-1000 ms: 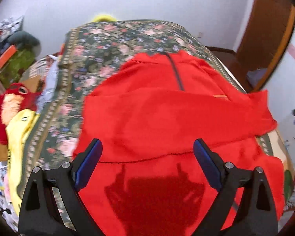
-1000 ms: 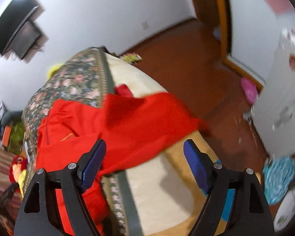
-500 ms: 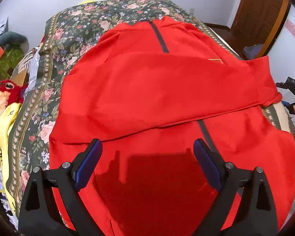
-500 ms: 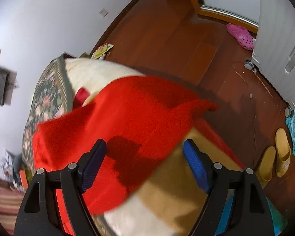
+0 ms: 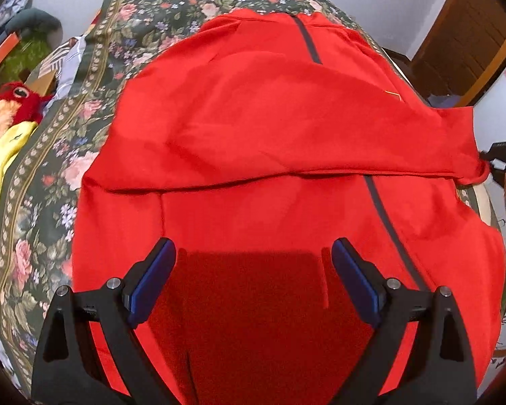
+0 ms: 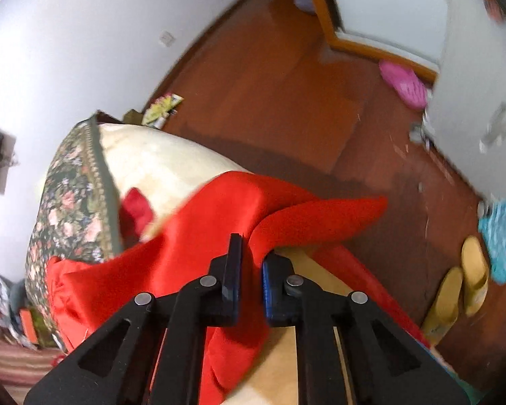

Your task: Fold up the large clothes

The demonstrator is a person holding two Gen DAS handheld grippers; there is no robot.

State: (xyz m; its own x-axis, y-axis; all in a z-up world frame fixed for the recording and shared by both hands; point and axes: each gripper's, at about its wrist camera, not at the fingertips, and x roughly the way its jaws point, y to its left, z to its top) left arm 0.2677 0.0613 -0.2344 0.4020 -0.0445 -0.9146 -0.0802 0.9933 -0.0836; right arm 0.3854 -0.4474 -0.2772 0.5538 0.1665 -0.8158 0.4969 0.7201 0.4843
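Right wrist — right gripper (image 6: 251, 263) pinching red jacket (image 6: 192, 236) | left gripper (image 5: 253, 270) spread — empty

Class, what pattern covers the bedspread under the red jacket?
A dark green floral bedspread with pink roses, clearest in the left wrist view.

Right gripper (image 6: 251, 256) clamped on red jacket sleeve (image 6: 286, 216), above cream mattress edge (image 6: 172, 165); yellow slippers (image 6: 462, 280) on wooden floor (image 6: 286, 77).
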